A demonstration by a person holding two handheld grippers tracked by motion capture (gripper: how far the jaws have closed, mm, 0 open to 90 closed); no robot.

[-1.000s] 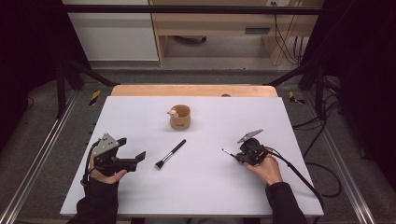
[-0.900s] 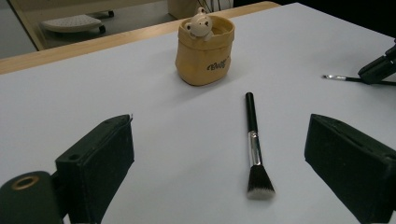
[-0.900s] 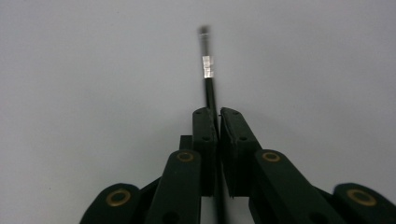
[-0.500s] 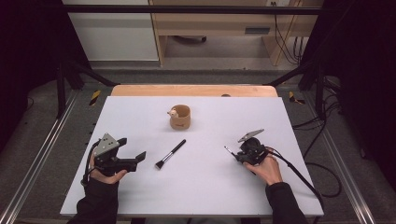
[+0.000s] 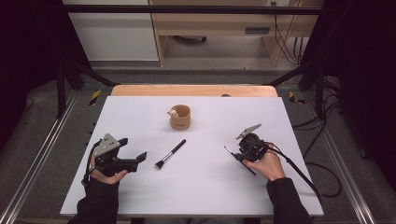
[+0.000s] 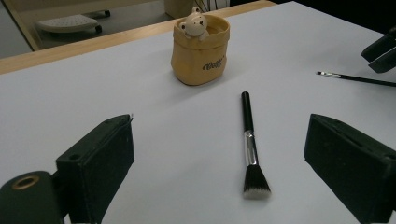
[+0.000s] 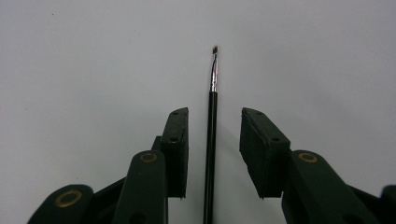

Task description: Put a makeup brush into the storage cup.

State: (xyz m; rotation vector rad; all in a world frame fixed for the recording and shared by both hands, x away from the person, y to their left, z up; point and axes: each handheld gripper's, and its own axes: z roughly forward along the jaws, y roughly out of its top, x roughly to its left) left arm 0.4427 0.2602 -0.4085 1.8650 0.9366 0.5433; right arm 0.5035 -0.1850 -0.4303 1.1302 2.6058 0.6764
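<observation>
Tongs (image 7: 214, 154) have just opened off thin brush (image 7: 211, 140).

A white worktop (image 5: 140, 112) with a wooden strip along its far edge is carrying three things. A tan fabric pot (image 5: 180, 117) with a small bear figure on its rim is standing upright near the far middle. A black powder brush (image 5: 170, 153) is lying nearer the left, and a thin black liner brush (image 7: 211, 135) is lying flat at the right.

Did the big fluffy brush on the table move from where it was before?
No. The big brush lies at the same slant, just as far below the bear cup in the high view as before.
</observation>
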